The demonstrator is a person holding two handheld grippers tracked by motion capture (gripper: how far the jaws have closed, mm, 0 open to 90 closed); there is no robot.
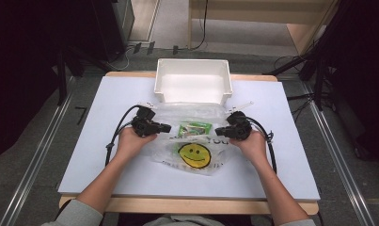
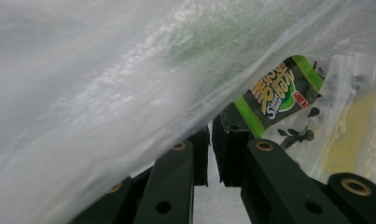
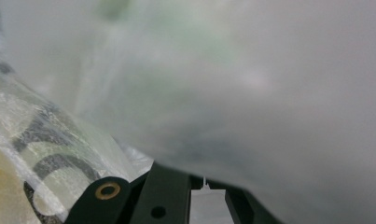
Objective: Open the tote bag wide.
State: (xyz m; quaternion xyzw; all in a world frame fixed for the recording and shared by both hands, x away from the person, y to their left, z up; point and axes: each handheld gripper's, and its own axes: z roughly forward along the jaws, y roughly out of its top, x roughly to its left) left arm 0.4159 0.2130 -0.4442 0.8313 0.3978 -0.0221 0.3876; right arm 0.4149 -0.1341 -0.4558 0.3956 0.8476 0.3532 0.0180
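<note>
Clear plastic bag (image 1: 196, 141) w/ yellow smiley print lies centre frame on white table (image 1: 107, 155), just below white bin (image 1: 193, 80). Green snack packet (image 1: 194, 129) inside bag, upper middle. Left gripper (image 1: 164, 127) at bag's left edge, jaws nearly shut w/ film draped over them (grip on film: can't tell). Right gripper (image 1: 218, 131) at bag's right edge, jaw tips buried under film, state can't tell

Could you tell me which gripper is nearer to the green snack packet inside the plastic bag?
Left. The left gripper sits just beside the green snack packet, at its left edge; the right gripper is slightly farther off, on its other side.
</note>
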